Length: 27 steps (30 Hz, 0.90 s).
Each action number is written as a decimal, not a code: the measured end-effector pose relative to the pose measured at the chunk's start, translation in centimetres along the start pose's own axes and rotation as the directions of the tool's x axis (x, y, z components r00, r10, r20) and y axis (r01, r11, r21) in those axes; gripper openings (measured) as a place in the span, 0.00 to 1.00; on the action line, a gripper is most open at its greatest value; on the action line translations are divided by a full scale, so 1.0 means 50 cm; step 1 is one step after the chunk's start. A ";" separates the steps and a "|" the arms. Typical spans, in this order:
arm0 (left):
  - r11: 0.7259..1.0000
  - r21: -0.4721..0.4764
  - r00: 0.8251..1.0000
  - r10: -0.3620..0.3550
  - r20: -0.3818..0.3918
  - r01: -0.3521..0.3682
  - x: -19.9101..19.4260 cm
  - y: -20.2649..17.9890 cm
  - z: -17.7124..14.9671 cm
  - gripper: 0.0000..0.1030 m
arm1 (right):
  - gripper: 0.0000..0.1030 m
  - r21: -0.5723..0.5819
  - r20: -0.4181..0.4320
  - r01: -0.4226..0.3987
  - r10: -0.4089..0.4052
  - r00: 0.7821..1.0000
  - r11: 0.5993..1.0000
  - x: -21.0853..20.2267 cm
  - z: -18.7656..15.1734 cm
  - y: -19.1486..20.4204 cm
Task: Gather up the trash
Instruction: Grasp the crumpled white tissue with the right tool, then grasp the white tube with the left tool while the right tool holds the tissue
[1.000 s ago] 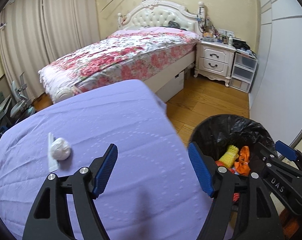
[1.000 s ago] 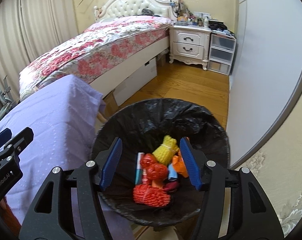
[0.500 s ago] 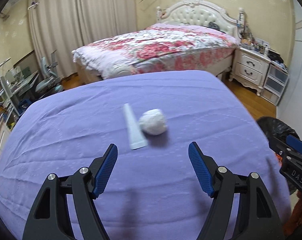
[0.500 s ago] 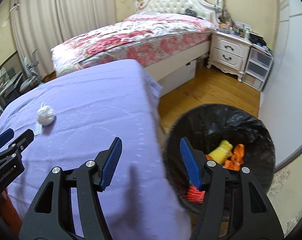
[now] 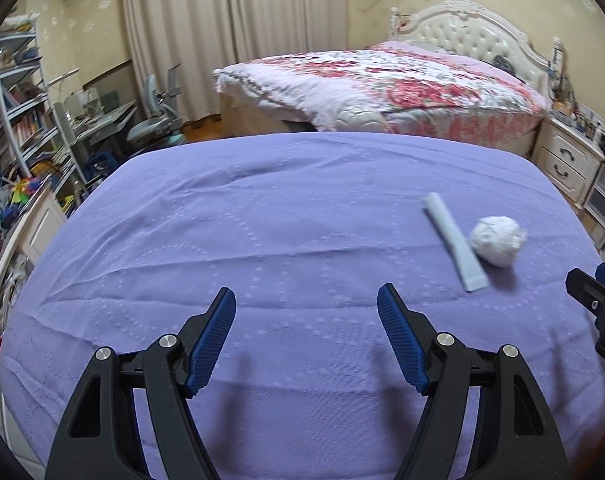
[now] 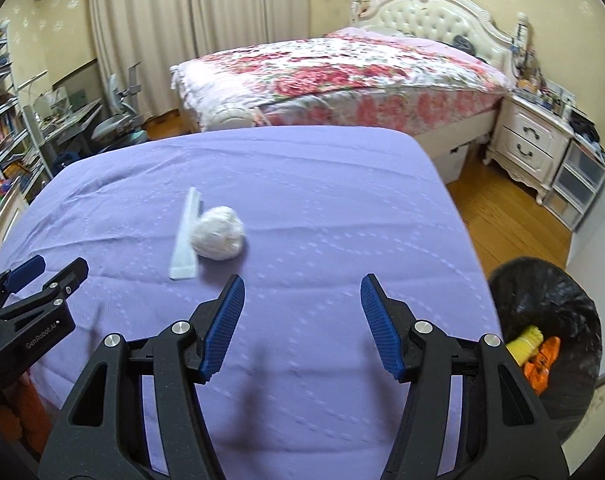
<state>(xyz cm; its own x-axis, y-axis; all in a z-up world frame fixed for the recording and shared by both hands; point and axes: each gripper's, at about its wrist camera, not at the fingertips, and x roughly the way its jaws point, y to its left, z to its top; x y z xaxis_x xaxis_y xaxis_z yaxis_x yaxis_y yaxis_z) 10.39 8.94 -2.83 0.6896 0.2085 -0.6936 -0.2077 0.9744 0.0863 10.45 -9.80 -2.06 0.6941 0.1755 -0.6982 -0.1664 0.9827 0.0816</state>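
Observation:
A crumpled white paper ball [image 5: 496, 240] and a flat pale tube wrapper [image 5: 454, 252] lie side by side on the purple cloth table [image 5: 282, 240]. My left gripper [image 5: 306, 336] is open and empty, left of and nearer than them. My right gripper [image 6: 302, 320] is open and empty, right of and nearer than the ball [image 6: 218, 238] and wrapper [image 6: 184, 236]. A black-bagged trash bin [image 6: 542, 320] holding yellow and orange trash stands on the floor at the table's right.
A floral bed [image 6: 342, 76] stands beyond the table, a white nightstand [image 6: 530, 148] and plastic drawers [image 6: 578, 184] at right. Shelves and a desk with chair [image 5: 34, 120] crowd the left. Wooden floor [image 6: 502, 216] lies between table and nightstand.
Both grippers have swung left from over the trash bin to over the table. The ball and wrapper now sit ahead of the right gripper; the bin has slid to the right edge.

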 end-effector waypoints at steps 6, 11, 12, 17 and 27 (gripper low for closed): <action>0.998 -0.044 0.999 0.039 -0.003 -0.039 0.016 0.064 0.007 0.69 | 0.57 -0.052 0.000 -0.029 0.029 1.000 0.998 0.027 0.031 0.069; 0.996 -0.070 0.998 0.057 -0.013 -0.058 0.028 0.099 0.010 0.69 | 0.57 -0.062 -0.017 -0.025 0.024 1.000 0.998 0.067 0.047 0.097; 0.996 -0.071 0.998 0.058 -0.014 -0.059 0.029 0.103 0.009 0.69 | 0.57 -0.060 -0.027 -0.026 0.024 0.999 0.998 0.078 0.051 0.099; 0.996 -0.078 0.999 0.041 -0.023 -0.043 0.035 0.101 0.009 0.69 | 0.37 -0.054 -0.072 -0.032 0.028 0.997 0.998 0.111 0.053 0.098; 0.999 -0.034 0.999 -0.030 -0.021 0.029 0.045 0.013 0.021 0.69 | 0.29 -0.034 -0.061 0.012 -0.014 0.998 0.999 0.103 0.043 0.044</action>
<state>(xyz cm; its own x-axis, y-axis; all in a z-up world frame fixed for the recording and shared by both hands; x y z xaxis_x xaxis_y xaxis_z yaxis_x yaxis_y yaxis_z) 12.53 10.13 -3.57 0.6811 0.1774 -0.7104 -0.2108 0.9766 0.0418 15.15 -6.59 -3.94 0.6520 0.1577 -0.7416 -0.1821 0.9821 0.0487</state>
